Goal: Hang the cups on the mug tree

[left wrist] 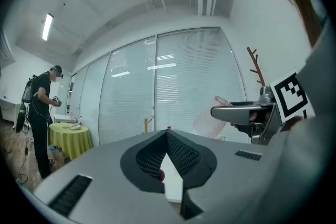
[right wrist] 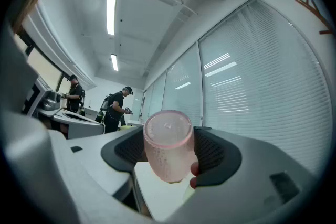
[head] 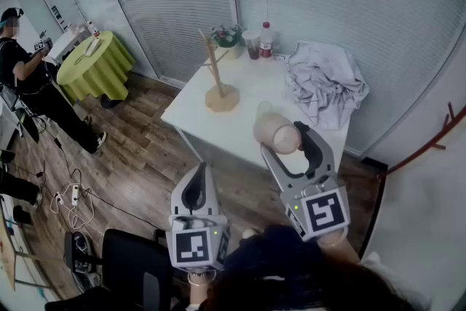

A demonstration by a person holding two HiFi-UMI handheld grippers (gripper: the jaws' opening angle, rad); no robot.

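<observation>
A wooden mug tree (head: pixel 217 80) stands on the white table (head: pixel 211 129), with no cup on its pegs. My right gripper (head: pixel 284 139) hovers over the table's near edge, shut on a frosted pink cup (head: pixel 275 130). In the right gripper view the pink cup (right wrist: pixel 167 150) sits clamped between the two black pads (right wrist: pixel 214 153), its closed base toward the camera. My left gripper (head: pixel 198 177) is lower and to the left, off the table over the wooden floor, shut with nothing in it. In the left gripper view the left gripper (left wrist: pixel 167 137) has its jaws meeting at the tip, and the pink cup (left wrist: pixel 209 121) shows at right.
A crumpled grey cloth (head: pixel 325 84) lies on the table's right side. At the back stand a bottle (head: pixel 266 40), a dark drink cup (head: pixel 253 46) and a small plant (head: pixel 228 36). A person (head: pixel 29 76) stands by a green round table (head: pixel 95 66). A black chair (head: pixel 131 267) is near left.
</observation>
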